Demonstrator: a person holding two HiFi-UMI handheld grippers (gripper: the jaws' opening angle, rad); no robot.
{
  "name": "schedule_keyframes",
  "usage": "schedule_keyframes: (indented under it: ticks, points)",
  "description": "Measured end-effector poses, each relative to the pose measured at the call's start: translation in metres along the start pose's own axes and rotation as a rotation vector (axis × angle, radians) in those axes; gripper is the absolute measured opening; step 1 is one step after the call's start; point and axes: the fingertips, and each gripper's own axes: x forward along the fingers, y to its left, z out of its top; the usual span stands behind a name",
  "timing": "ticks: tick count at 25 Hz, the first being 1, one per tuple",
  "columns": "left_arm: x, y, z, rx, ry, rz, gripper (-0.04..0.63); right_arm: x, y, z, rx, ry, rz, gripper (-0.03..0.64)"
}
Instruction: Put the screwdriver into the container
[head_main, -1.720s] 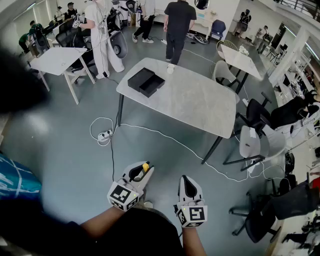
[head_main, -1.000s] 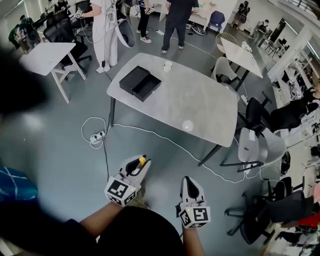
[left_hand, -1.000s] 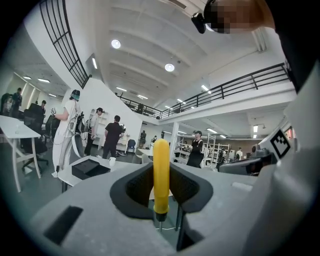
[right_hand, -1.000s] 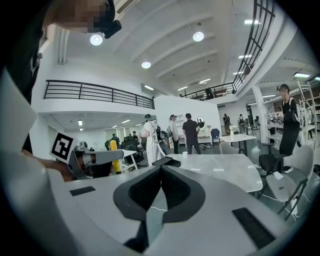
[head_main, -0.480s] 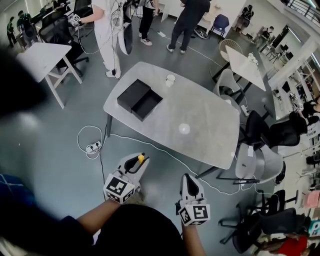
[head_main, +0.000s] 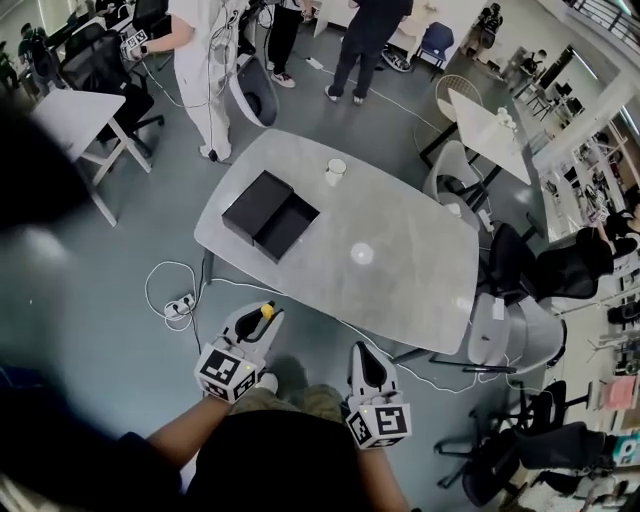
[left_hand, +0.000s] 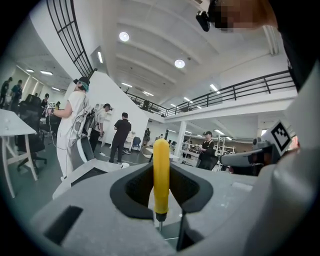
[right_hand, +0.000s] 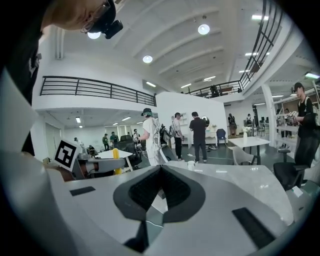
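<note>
The screwdriver (left_hand: 161, 175) has a yellow handle and stands upright between the jaws of my left gripper (left_hand: 161, 187), which is shut on it. In the head view the left gripper (head_main: 262, 316) hovers over the floor just short of the grey table's (head_main: 420, 270) near edge, with the yellow handle (head_main: 267, 310) at its tip. The container, a black open box (head_main: 270, 215), lies on the table's far left part. My right gripper (head_main: 363, 352) is beside the left one; its jaws (right_hand: 160, 170) are shut with nothing between them.
A white cup (head_main: 336, 172) stands on the table behind the box. A cable and power strip (head_main: 180, 300) lie on the floor at the left. Office chairs (head_main: 500, 330) crowd the table's right side. Several people stand beyond the table, and another white table (head_main: 70, 110) is at the far left.
The table and black box have come nearer and lower in the head view. Both grippers keep their pose; the screwdriver stays in the left one.
</note>
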Motion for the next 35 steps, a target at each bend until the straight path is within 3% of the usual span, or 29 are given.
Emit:
schedule_keyframes:
  ticks: [4,8,15,20,25,29,35]
  points:
    - [0.021,0.027,-0.006,-0.066,0.002,0.05,0.087,0.029,-0.014,-0.01,0.019,0.026,0.026,0.012]
    - [0.049,0.049,-0.019,-0.064,0.02,0.093,0.087,0.074,-0.029,-0.012,0.033,0.016,0.082,0.012]
    - [0.127,0.089,-0.017,0.048,0.069,0.183,0.087,0.168,-0.085,0.001,0.026,0.003,0.171,0.012]
    - [0.186,0.123,-0.014,0.067,0.112,0.223,0.087,0.238,-0.134,0.025,0.042,-0.015,0.201,0.012]
    - [0.29,0.192,-0.022,0.081,0.161,0.234,0.087,0.339,-0.187,0.049,0.056,0.014,0.246,0.012]
    - [0.336,0.234,-0.042,0.05,0.212,0.253,0.087,0.382,-0.195,0.042,0.045,0.053,0.296,0.012]
    - [0.409,0.284,-0.078,0.122,0.275,0.233,0.087,0.459,-0.217,0.005,0.049,0.149,0.335,0.012]
